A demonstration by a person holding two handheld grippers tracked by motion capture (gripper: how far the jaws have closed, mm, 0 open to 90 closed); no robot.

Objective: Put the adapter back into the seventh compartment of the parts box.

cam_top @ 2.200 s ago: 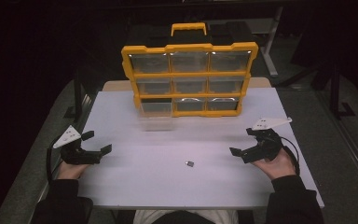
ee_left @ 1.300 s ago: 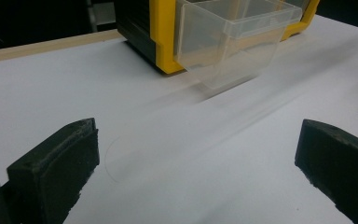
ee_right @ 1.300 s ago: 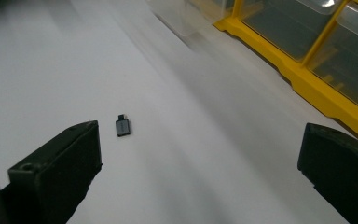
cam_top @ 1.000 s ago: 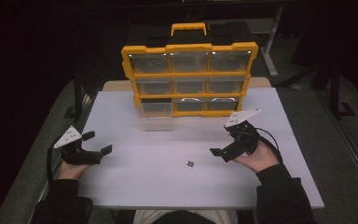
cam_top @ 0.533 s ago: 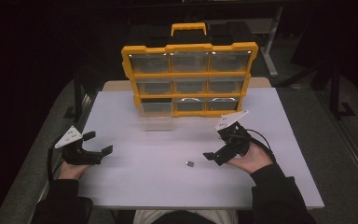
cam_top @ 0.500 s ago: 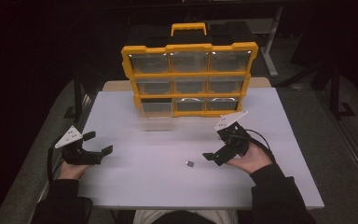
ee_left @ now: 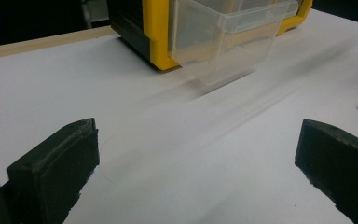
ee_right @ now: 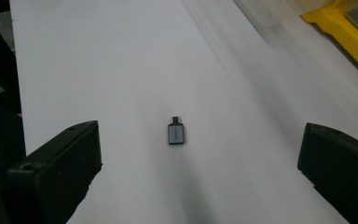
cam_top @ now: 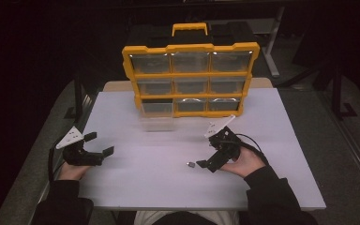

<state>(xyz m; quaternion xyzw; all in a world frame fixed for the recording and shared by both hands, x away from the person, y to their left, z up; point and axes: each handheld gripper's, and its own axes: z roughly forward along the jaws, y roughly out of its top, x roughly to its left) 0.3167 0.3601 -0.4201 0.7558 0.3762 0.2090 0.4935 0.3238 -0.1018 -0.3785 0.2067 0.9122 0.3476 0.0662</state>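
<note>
Grey metal, the small oblong adapter [ee_right: 175,132] lies lengthwise between the right gripper's [ee_right: 200,172] wide-open jaws, plug end pointing away; the high view renders it a speck. The left gripper [ee_left: 196,179] also gapes.

At the far middle of the table [cam_top: 122,187] stands the drawer organizer [cam_top: 191,79], one drawer [cam_top: 155,123] out in front of its lower left corner. A small adapter [cam_top: 190,164] lies nearer the person, just left of the right gripper [cam_top: 205,165]; the left gripper [cam_top: 101,144] sits well apart at the left edge.
</note>
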